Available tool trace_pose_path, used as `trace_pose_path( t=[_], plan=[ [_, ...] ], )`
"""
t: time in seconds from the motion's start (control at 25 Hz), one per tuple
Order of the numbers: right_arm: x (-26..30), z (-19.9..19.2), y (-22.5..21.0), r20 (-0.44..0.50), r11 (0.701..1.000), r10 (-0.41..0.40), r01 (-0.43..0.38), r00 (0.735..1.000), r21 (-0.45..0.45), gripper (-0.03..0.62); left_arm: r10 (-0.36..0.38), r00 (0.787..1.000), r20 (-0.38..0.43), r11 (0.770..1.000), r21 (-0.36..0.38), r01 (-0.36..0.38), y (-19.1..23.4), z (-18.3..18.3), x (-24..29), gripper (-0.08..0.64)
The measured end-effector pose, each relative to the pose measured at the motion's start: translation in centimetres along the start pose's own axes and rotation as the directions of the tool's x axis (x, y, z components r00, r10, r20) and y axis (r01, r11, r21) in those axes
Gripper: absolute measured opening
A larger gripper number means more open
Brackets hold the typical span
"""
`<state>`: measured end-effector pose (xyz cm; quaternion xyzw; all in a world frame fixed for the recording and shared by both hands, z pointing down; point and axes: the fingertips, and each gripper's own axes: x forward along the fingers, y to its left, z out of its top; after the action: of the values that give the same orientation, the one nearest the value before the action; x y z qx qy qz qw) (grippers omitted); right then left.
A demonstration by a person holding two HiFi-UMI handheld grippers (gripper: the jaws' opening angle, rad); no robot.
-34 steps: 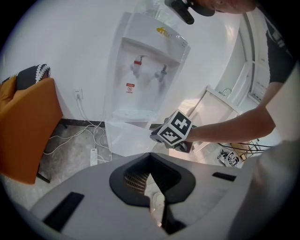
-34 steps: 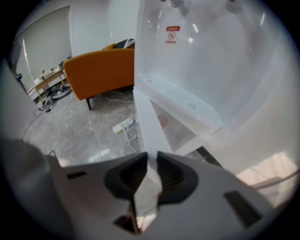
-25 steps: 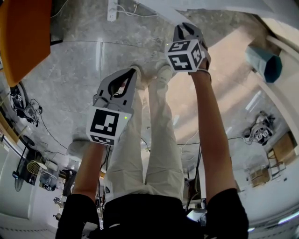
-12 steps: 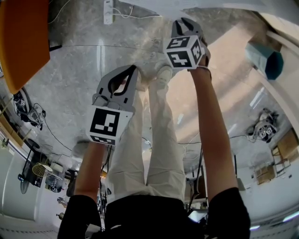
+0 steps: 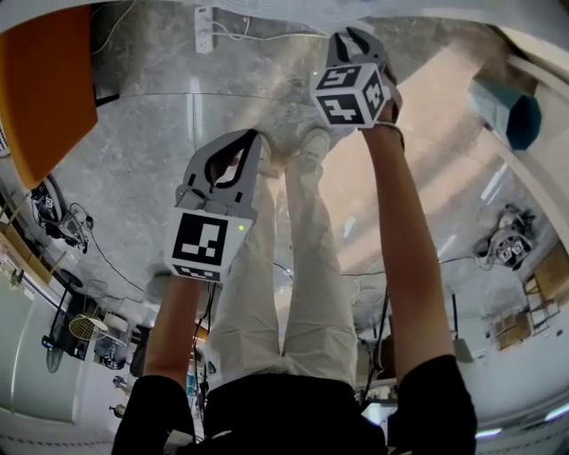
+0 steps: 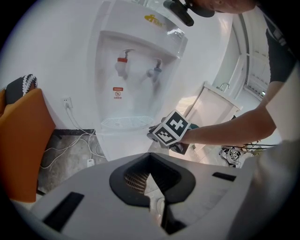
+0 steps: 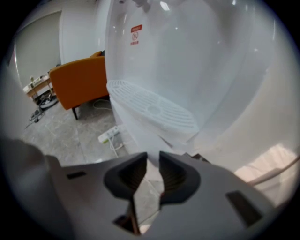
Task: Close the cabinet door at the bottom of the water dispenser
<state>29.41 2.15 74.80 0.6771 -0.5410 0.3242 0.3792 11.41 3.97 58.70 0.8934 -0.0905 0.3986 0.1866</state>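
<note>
The white water dispenser point(image 6: 136, 70) stands just ahead, with a red and a blue tap over a drip tray point(image 7: 154, 110). To its lower right a white panel point(image 6: 213, 105) angles outward; it looks like the open cabinet door. My right gripper point(image 5: 351, 37) is close to the dispenser's lower front, and its marker cube point(image 6: 171, 130) shows below the tray. Its jaws point(image 7: 153, 161) stand a narrow gap apart with nothing between them. My left gripper point(image 5: 252, 140) hangs further back over the person's legs, its fingers meeting at the tips and holding nothing.
An orange chair point(image 5: 44, 80) stands left of the dispenser. A white power strip point(image 5: 204, 22) with cables lies on the marble floor by the wall. A teal bin point(image 5: 507, 111) sits at the right, and clutter lines the room's edges.
Both grippers have edged slightly toward the dispenser, and the head view has shifted so more of the power strip shows. The jaws look the same.
</note>
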Motion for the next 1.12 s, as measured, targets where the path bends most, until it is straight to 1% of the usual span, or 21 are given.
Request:
trace_pose_path(
  t=[0.36, 0.56, 1.04, 1.12],
  plan=[
    [0.4, 0.4, -1.3, 0.017, 0.998, -0.047, 0.047, 0.999, 0.041, 0.089, 0.002, 1.0, -0.017, 1.0, -0.004, -0.002, 0.1, -0.4, 0.2, 0.008],
    [0.6, 0.7, -1.5, 0.019, 0.998, -0.05, 0.049, 0.999, 0.037, 0.089, -0.003, 1.0, -0.012, 1.0, 0.0, 0.003, 0.2, -0.1, 0.6, 0.008],
    [0.6, 0.9, -2.3, 0.02, 0.993, -0.102, 0.101, 0.995, 0.058, 0.087, 0.018, 1.0, -0.02, 1.0, 0.004, -0.018, 1.3, -0.2, 0.3, 0.008],
    [0.5, 1.0, -2.4, 0.022, 0.992, -0.111, 0.11, 0.994, 0.059, 0.077, 0.019, 1.0, -0.019, 1.0, 0.004, -0.019, 1.3, -0.2, 0.3, 0.008]
  ],
)
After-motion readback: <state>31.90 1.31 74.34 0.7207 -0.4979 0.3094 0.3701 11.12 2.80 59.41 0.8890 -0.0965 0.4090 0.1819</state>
